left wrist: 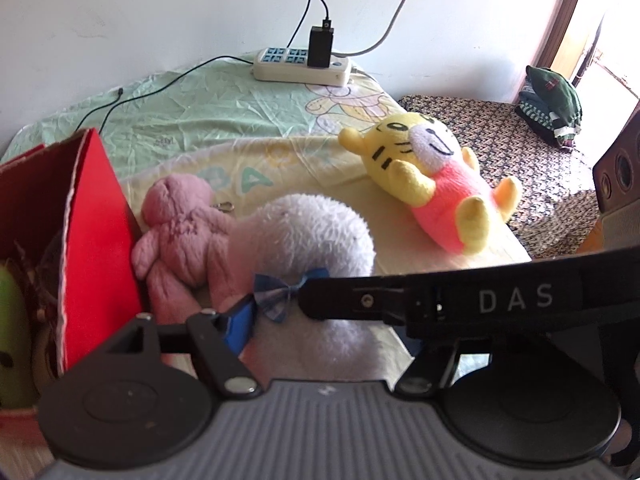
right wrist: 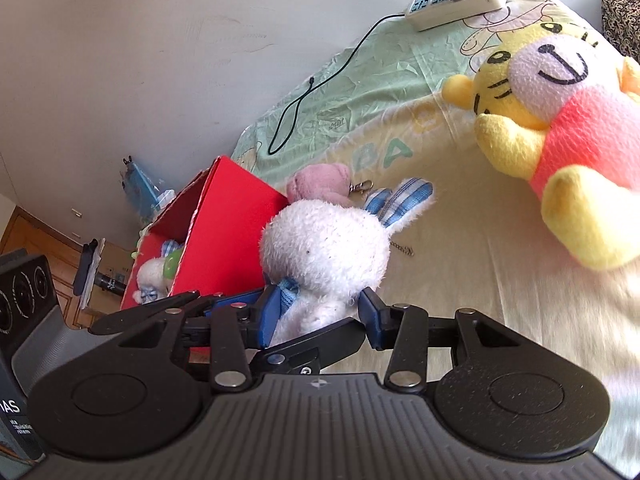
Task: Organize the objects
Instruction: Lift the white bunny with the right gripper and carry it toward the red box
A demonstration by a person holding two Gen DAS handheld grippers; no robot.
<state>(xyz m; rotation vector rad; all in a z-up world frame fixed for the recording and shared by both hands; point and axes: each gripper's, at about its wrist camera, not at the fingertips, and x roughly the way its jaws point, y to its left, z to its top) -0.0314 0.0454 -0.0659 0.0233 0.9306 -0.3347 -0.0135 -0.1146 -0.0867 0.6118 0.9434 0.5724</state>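
The right gripper [right wrist: 320, 312] has its blue pads [right wrist: 269, 312] pressed in from both sides on a white plush rabbit [right wrist: 324, 248] — body between the fingers, head beyond the tips. The left gripper [left wrist: 276, 312] lies low beside it, one blue pad [left wrist: 240, 326] showing — its spread cannot be told.

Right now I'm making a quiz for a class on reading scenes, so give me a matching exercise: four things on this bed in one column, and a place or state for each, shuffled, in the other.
Things:
1. white rabbit
2. yellow tiger
3. pink bear
4. power strip

Places or states:
A. at the far edge by the wall, a black charger plugged in
B. lying on its back, alone on the right
C. between the blue pads of the right tongs
D. beside the red box, partly behind the rabbit

Pairs: 1-C, 2-B, 3-D, 4-A
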